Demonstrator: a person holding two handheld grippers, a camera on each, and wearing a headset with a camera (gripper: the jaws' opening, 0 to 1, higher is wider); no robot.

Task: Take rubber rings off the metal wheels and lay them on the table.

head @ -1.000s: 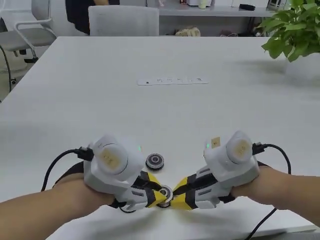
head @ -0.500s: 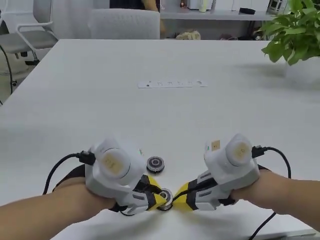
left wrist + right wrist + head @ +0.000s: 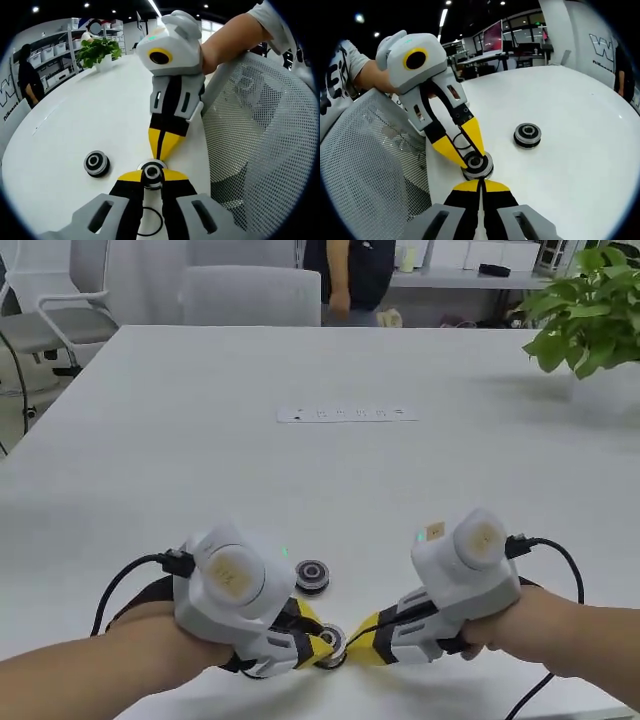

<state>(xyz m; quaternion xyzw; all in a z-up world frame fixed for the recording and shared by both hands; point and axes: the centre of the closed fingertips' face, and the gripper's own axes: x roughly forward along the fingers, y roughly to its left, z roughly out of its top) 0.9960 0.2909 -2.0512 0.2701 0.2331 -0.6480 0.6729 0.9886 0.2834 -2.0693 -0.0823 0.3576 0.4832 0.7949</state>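
REMOTE BENCH: At the near edge of the white surface [image 3: 420,470], my left tongs [image 3: 152,176] are clamped on a small metal wheel [image 3: 478,164], one yellow tip on each side of it. I cannot tell whether the wheel rests on the surface or is held just above it. My right tongs [image 3: 480,186] meet it head-on from the opposite side, jaws pressed together and tips touching the wheel's rim. I cannot tell if any rubber is pinched between them. A thin black rubber ring [image 3: 162,220] lies loose and flat on the surface beneath the left tongs. A second wheel [image 3: 312,576], with a dark band around it, sits near the first, just beyond the left tongs. A mesh chair [image 3: 255,150] stands beside the near edge, a potted plant [image 3: 585,310] at the far right, and a person [image 3: 350,275] beyond the far edge.
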